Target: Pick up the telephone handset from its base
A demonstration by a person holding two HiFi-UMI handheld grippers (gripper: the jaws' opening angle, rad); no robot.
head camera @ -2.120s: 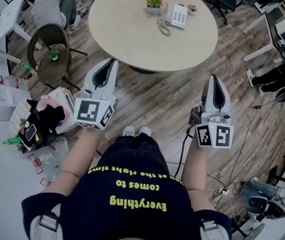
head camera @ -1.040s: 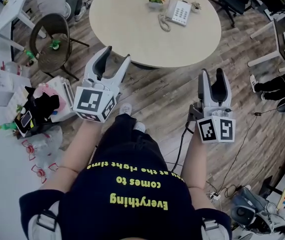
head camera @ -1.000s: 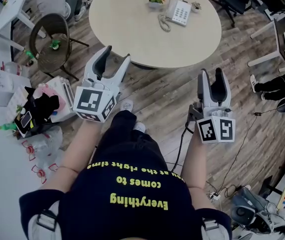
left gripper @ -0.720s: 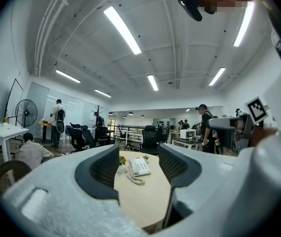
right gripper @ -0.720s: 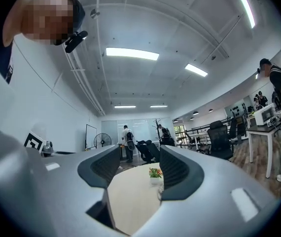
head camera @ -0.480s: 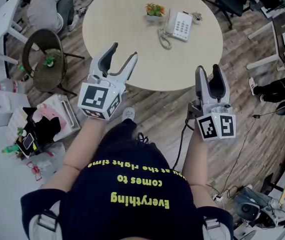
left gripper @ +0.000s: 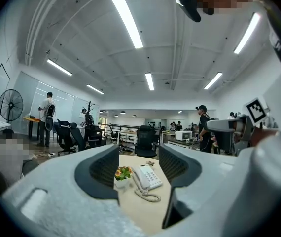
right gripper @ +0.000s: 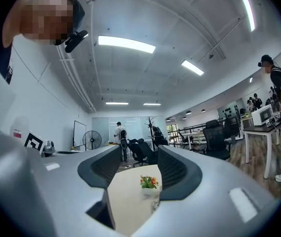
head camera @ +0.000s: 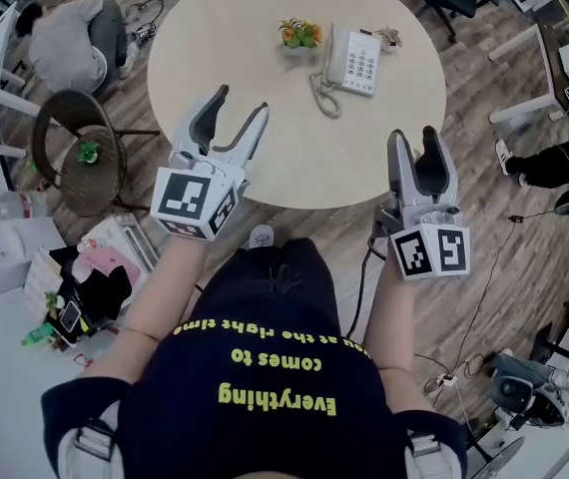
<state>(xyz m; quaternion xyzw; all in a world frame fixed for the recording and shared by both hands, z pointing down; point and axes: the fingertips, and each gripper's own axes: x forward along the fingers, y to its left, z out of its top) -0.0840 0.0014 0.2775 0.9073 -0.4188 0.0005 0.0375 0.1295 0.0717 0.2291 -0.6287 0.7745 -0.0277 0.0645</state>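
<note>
By table [head camera: 245, 48]: grippers [head camera: 241, 102] [head camera: 413, 134] lvl, open.

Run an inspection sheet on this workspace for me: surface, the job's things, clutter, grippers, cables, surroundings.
Surface: round beige table, mostly bare.
Job's things: white telephone on the far side of the table, handset resting on its base.
Clutter: small potted plant beside the telephone.
Grippers: left gripper and right gripper both open and empty, at the near table edge, short of the telephone.
Cables: coiled cord lying on the table by the telephone; dark cable hanging below the right gripper.
Surroundings: wicker chair left of the table; wood floor.
</note>
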